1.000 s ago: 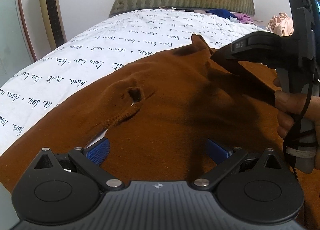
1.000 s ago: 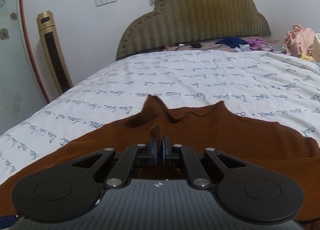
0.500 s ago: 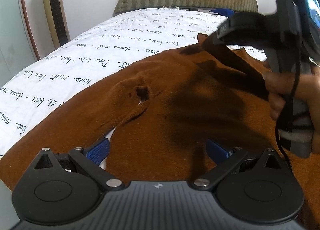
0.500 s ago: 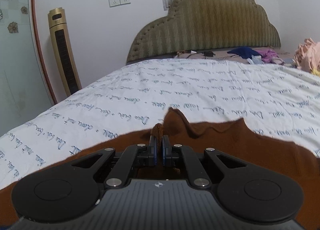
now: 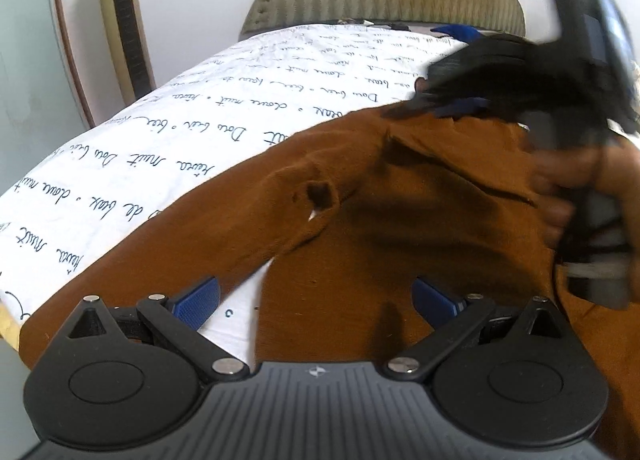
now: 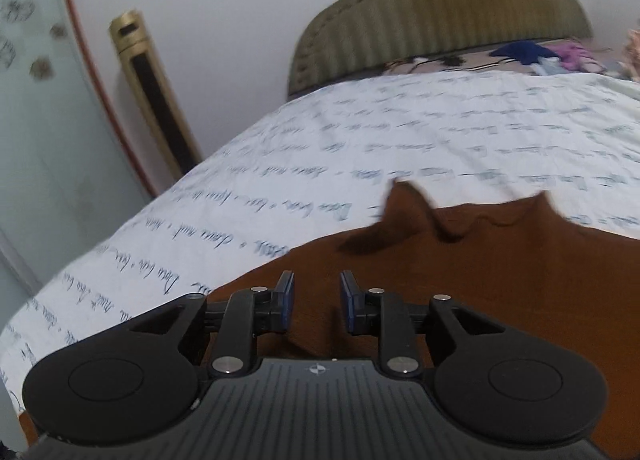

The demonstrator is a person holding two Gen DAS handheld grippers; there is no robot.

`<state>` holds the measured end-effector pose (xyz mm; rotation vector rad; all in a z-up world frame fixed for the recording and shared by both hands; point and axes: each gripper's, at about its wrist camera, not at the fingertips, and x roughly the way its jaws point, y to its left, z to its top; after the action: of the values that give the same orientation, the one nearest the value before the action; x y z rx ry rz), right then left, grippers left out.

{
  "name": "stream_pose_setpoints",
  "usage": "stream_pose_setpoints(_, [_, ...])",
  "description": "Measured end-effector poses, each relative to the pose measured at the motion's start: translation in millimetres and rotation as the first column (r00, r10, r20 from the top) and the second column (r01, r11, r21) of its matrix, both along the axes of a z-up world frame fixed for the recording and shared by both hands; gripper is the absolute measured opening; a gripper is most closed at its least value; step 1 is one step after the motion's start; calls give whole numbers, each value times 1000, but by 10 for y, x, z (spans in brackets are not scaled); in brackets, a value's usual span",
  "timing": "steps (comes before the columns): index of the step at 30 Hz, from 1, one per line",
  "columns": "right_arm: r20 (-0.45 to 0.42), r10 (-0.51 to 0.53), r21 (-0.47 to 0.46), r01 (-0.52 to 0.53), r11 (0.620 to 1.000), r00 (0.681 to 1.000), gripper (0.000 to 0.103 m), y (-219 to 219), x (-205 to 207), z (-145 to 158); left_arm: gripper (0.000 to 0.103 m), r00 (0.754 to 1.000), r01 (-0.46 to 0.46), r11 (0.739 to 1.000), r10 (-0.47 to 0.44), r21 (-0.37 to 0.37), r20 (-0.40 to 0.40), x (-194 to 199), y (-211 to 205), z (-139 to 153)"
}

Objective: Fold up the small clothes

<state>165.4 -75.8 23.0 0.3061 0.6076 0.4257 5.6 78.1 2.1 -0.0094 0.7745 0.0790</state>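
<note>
A brown garment (image 5: 400, 220) lies spread on the white bedsheet with script print (image 5: 200, 132); its sleeve runs toward the lower left. My left gripper (image 5: 316, 296) is wide open just above the garment's near edge. My right gripper (image 6: 314, 300) is open, its blue pads apart, with nothing between them, above the garment (image 6: 500, 268). In the left wrist view the right gripper (image 5: 460, 106) appears blurred at the upper right, over the garment's far folded edge.
A padded olive headboard (image 6: 440, 12) stands at the far end of the bed. Loose clothes (image 6: 532, 54) lie near it. A gold tower fan (image 6: 156, 96) stands by the wall at the left. The bed's edge is at the left.
My right gripper has opened and let go of the brown fabric it was pinching. It has also swung, and both views are blurred. The left gripper stays open in place.
</note>
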Motion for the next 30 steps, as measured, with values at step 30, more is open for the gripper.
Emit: stream_pose_setpoints(30, [290,793,-788,-336,515,537,63,1712,-2220,-401,103,857,-497,868,492,-5,151,-452,1898,599])
